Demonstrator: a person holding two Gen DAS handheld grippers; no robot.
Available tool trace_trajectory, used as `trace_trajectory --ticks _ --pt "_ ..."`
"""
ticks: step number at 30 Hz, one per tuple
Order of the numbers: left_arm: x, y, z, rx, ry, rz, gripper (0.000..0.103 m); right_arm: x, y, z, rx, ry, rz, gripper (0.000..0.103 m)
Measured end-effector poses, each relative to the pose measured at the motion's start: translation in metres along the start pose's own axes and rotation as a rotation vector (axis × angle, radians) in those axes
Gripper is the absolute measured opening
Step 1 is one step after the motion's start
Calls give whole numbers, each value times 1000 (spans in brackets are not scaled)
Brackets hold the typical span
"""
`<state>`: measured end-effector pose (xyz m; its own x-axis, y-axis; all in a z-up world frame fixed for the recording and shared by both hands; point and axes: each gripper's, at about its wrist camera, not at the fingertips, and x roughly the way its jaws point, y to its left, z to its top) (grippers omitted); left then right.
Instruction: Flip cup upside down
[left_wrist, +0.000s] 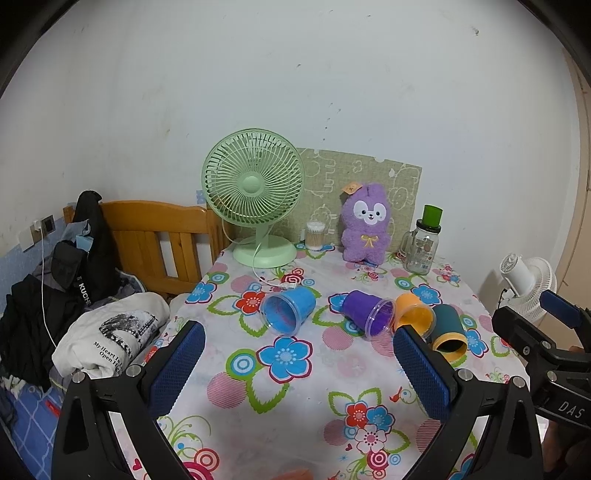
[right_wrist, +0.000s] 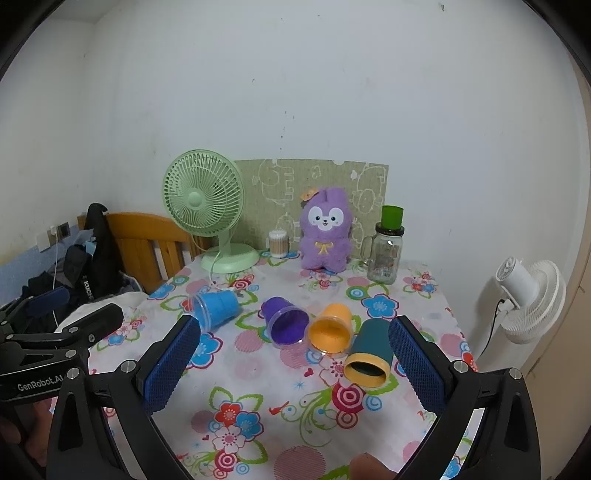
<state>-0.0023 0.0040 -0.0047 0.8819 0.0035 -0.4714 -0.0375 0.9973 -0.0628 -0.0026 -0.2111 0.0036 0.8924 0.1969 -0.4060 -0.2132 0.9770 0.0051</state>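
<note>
Several cups lie on their sides in a row on the flowered tablecloth (left_wrist: 295, 413), mouths toward me: a blue cup (left_wrist: 288, 310) (right_wrist: 218, 309), a purple cup (left_wrist: 367, 312) (right_wrist: 284, 321), an orange cup (left_wrist: 413, 314) (right_wrist: 331, 328) and a dark teal cup with a yellow rim (left_wrist: 448, 332) (right_wrist: 369, 356). My left gripper (left_wrist: 299, 363) is open and empty, held above the cloth short of the cups. My right gripper (right_wrist: 295, 356) is open and empty too, with the teal cup just inside its right finger (right_wrist: 415, 363).
At the back of the table stand a green desk fan (left_wrist: 255, 195), a cotton-swab jar (left_wrist: 314, 236), a purple plush toy (left_wrist: 365, 225) and a glass jar with a green cup on top (left_wrist: 423, 247). A bed with clothes (left_wrist: 92, 325) lies left. A white fan (right_wrist: 528, 299) stands right.
</note>
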Motion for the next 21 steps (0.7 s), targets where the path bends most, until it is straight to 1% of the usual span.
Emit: trace_trajectory --ticks 10,21 --pt "0 0 0 0 0 2 103 2 -1 1 4 10 -5 103" --pt "8 -1 -6 0 20 -3 103 12 -4 -2 13 51 -14 103"
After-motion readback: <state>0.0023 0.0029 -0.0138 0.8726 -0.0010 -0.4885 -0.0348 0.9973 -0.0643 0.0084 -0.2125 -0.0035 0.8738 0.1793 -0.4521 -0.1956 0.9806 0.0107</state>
